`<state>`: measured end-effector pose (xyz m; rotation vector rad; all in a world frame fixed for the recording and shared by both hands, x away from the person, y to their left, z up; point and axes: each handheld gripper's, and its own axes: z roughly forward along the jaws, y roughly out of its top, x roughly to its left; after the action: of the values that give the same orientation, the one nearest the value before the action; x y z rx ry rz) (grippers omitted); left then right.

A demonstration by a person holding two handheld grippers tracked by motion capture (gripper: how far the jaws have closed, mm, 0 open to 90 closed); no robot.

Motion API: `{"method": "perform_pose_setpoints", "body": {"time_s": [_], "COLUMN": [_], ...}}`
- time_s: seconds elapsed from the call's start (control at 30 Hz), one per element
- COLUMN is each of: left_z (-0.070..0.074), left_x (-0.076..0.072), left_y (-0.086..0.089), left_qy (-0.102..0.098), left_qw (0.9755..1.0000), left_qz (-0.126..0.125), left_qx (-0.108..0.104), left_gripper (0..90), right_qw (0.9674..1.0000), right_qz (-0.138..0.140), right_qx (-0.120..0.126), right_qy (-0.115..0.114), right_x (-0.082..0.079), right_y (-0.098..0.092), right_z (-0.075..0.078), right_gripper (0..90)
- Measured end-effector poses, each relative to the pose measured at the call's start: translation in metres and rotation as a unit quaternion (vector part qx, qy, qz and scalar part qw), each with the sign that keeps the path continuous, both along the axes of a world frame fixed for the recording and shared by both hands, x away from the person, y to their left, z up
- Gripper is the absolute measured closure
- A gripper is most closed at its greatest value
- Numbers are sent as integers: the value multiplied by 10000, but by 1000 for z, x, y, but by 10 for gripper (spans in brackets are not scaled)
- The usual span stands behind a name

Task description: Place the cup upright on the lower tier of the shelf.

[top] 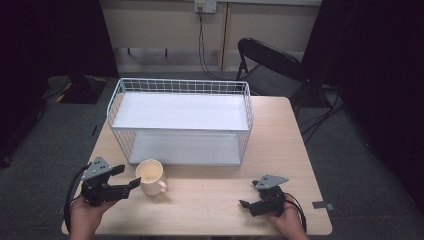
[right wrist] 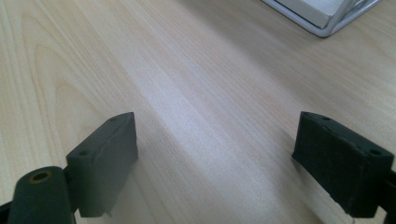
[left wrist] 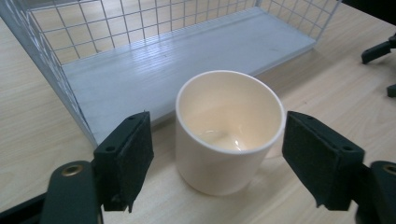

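Two jaws wide beside mug, untouched

Table: light wood top, rounded corners. A white wire rack with two shelf boards stands on the far half, square to the edges. A cream cup stands upright on the wood just before the rack's front left corner, handle toward the near right, apart from the rack.

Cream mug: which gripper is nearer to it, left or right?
Left. The left gripper sits right beside the cream mug, open jaws flanking it untouched. The right gripper rests farther off along the table's near edge.
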<state>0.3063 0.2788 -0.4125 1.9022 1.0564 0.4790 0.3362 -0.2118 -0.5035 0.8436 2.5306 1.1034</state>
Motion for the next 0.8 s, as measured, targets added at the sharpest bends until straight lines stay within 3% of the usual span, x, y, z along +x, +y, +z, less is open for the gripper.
{"method": "perform_pose_setpoints", "body": {"time_s": [0.23, 0.37, 0.63, 0.8], "left_z": [-10, -14, -20, -24], "left_x": [12, 19, 27, 28], "left_y": [-5, -6, -9, -12], "left_qy": [-156, -33, -51, -14], "left_qw": [9995, 9993, 9990, 9989], "left_qz": [217, 379, 438, 451], "left_qx": [157, -6, -76, -160], "left_gripper": [348, 416, 564, 603], "right_qw": [10000, 10000, 10000, 10000], "right_qz": [-1, 0, -1, 0], "right_qx": [-1, 1, 0, 0], "right_qy": [1, 0, 1, 0], "right_x": [0, 0, 0, 0], "right_y": [0, 0, 0, 0], "right_z": [0, 0, 0, 0], "right_gripper": [128, 128, 128, 128]}}
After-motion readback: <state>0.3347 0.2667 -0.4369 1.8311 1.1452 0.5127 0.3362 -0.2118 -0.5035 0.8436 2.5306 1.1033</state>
